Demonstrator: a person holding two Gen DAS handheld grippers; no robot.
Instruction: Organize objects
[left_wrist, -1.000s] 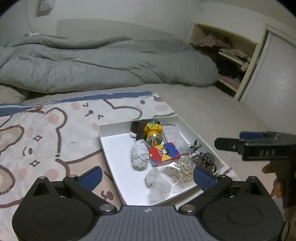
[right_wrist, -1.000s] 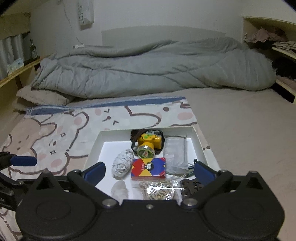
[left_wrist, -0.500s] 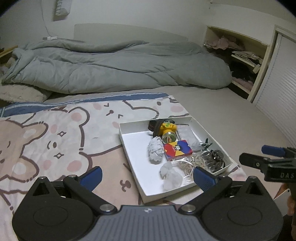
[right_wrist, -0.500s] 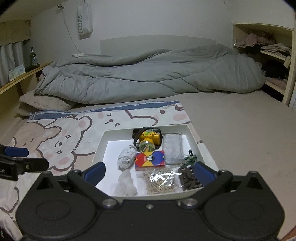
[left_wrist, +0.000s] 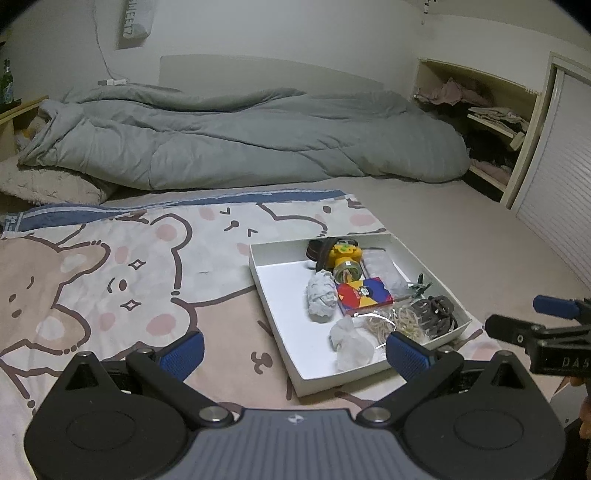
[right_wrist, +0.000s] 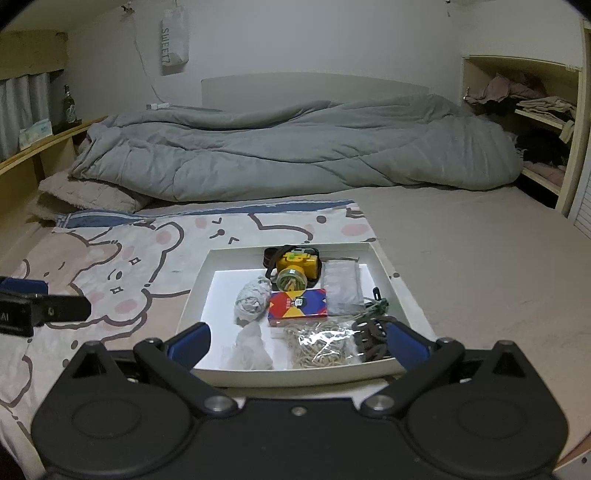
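Lying on the bear blanket (right_wrist: 110, 288), white tray (right_wrist: 388, 280) is running lengthwise away from right gripper (right_wrist: 297, 341); both grippers' jaws are gaping empty; left gripper (left_wrist: 295, 350) view alone is showing a hand (left_wrist: 585, 421).

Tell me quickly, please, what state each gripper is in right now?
Left gripper: open, holding nothing.
Right gripper: open, holding nothing.
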